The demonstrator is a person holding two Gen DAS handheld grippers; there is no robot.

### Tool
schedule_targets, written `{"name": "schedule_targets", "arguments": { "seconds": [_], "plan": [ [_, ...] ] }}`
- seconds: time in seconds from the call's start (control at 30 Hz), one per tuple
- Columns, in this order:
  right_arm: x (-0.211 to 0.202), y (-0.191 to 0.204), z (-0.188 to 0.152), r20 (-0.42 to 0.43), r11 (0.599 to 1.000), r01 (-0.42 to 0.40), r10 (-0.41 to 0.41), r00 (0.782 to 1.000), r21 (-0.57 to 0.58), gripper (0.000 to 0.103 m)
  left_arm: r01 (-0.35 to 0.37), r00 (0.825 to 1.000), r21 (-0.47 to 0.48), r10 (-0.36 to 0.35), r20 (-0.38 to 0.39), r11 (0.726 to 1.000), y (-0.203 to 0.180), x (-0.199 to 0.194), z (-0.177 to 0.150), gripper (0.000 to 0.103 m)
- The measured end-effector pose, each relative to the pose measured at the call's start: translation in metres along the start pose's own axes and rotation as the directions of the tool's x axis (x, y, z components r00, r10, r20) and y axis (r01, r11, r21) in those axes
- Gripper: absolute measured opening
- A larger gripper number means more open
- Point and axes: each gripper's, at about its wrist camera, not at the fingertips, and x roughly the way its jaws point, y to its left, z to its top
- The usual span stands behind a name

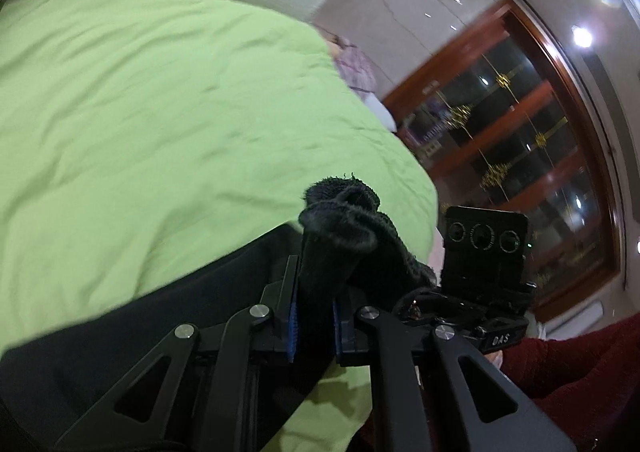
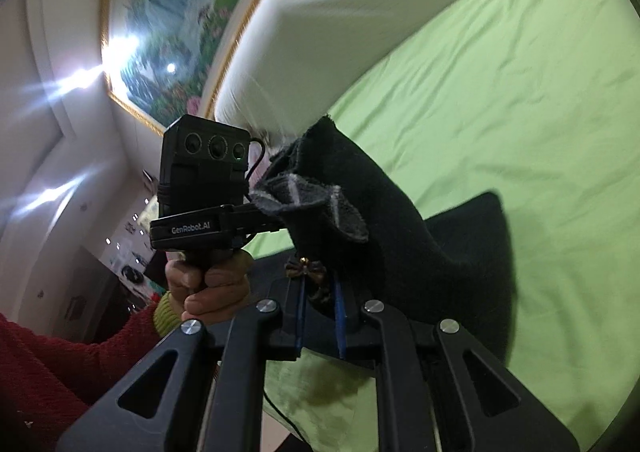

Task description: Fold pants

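The left gripper (image 1: pixel 314 316) has its blue-padded fingers (image 1: pixel 291 326) drawn narrow, clamped on a bunched edge of the black fleecy fabric pants (image 1: pixel 344 236). That bunch rises from between the pads toward twelve o'clock, and the rest of the garment trails off toward eight o'clock across the wrinkled lime-green bedsheet (image 1: pixel 160 112). At three o'clock in the left wrist view, the other gripper's black three-lens camera block (image 1: pixel 486 238) sits just beside the cloth, with a dark red knitted sleeve (image 1: pixel 560 364) below it at four o'clock.

The right gripper (image 2: pixel 320 322) is likewise closed narrow on the pants (image 2: pixel 380 220), with a small bow trim (image 2: pixel 306 272) showing just above its blue pads (image 2: pixel 340 316). The fabric stands up toward twelve o'clock, its pale grey inner face folded open at the top, and drapes down to the sheet (image 2: pixel 520 92) at three o'clock. A white padded headboard (image 2: pixel 360 12) lies at twelve o'clock, a gold-framed landscape painting (image 2: pixel 180 12) at eleven. At nine o'clock the person's left hand (image 2: pixel 212 288) grips the left device's handle.
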Motion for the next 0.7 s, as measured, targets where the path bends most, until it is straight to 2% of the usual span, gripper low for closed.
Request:
{"name": "schedule_targets", "arguments": {
  "seconds": [0.23,0.37,0.43,0.53,0.6,0.7],
  "plan": [
    [0.04,0.001,-0.012,-0.128,0.99,0.121,-0.129,0.983,-0.074,0.016,-0.067,0.998,-0.131,0.068,0.003,0.989,0.036,0.001,-0.031,0.009],
    [0.049,0.005,-0.008,-0.176,0.983,0.156,-0.172,0.969,-0.099,0.019,-0.104,0.994,-0.227,0.111,0.019,0.968,0.051,-0.001,-0.049,0.017],
    [0.054,0.009,-0.006,-0.203,0.98,0.163,-0.183,0.962,-0.112,0.023,-0.116,0.991,-0.266,0.13,0.037,0.957,0.057,-0.005,-0.056,0.018],
    [0.059,0.02,-0.001,-0.23,0.981,0.144,-0.171,0.958,-0.131,0.044,-0.134,0.981,-0.327,0.171,0.087,0.936,0.062,-0.023,-0.071,0.02],
    [0.061,0.029,-0.001,-0.248,0.982,0.12,-0.155,0.956,-0.149,0.055,-0.147,0.97,-0.365,0.207,0.131,0.919,0.064,-0.039,-0.082,0.027],
    [0.071,0.044,-0.004,-0.299,0.983,0.07,-0.119,0.947,-0.17,0.056,-0.15,0.943,-0.423,0.258,0.211,0.894,0.065,-0.071,-0.101,0.032]
  ]
}}
